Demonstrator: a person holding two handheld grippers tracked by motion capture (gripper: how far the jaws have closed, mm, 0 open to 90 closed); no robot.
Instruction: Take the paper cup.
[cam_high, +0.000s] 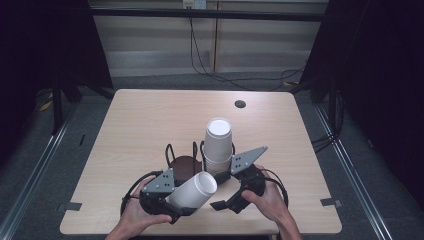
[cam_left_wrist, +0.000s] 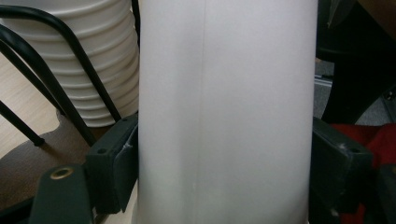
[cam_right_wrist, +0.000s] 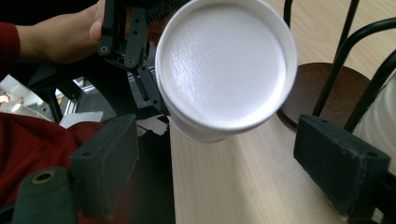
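The left hand-held gripper (cam_high: 176, 207) is clamped across the wall of a single white paper cup (cam_high: 194, 191), its pads pressed on either side of the cup near the front edge of the tabletop (cam_high: 150, 115). The cup is held lying nearly level rather than upright, probably so that it can be passed to or worked on with the other hand. Its long axis is tilted slightly upward, and its closed base (cam_right_wrist: 227, 60) is pointed away from the person and to the right, toward the right hand-held gripper (cam_high: 226, 192). That gripper is held with its jaws wide apart and nothing between them, aimed at the cup's base. Just beyond, a black wire holder (cam_high: 181, 152) on a round brown base is seen, and in it a stack of white cups (cam_high: 218, 145) is kept upside down, presumably as the supply.
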